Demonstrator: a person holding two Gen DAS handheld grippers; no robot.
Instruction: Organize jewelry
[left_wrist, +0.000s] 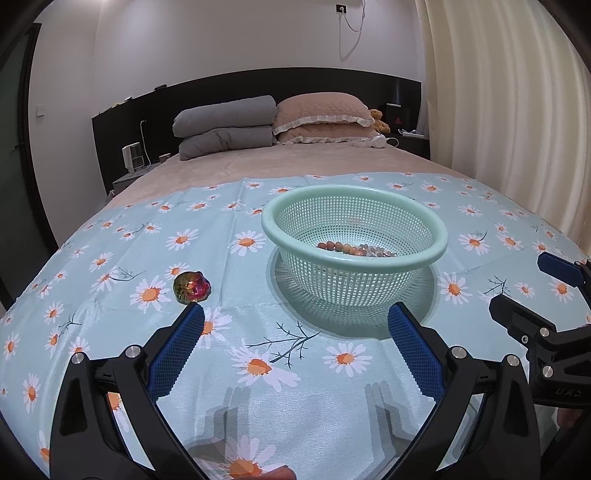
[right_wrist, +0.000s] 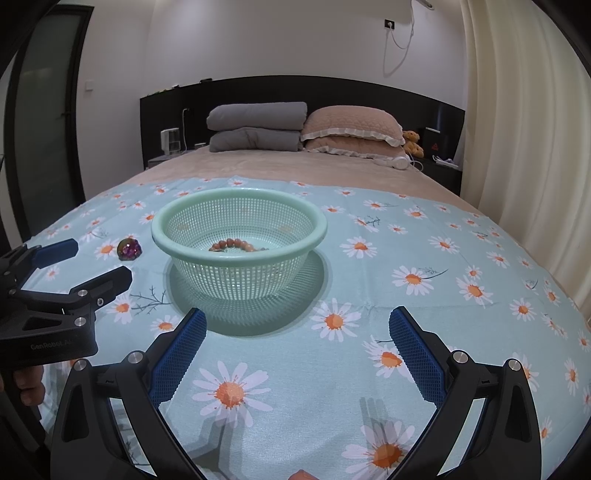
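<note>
A mint-green mesh basket (left_wrist: 441, 243) (right_wrist: 317, 229) stands on the daisy-print cloth, with a brown bead bracelet (left_wrist: 343, 246) (right_wrist: 232, 244) lying inside it. An iridescent green-and-pink jewel (left_wrist: 192, 287) (right_wrist: 129, 249) rests on the cloth to the basket's left. My left gripper (left_wrist: 295, 321) hovers open just short of the basket, its left fingertip close to the jewel. My right gripper (right_wrist: 297, 325) is open too, in front of the basket and a little to its right. Each gripper shows at the edge of the other's view. Nothing is held.
The daisy cloth (left_wrist: 110, 258) (right_wrist: 443, 258) covers the foot of a bed. Grey bedding (left_wrist: 225, 125) and pink pillows (left_wrist: 321, 114) are stacked at the headboard, with a small teddy bear (right_wrist: 412, 142). Curtains (right_wrist: 524, 129) hang on the right.
</note>
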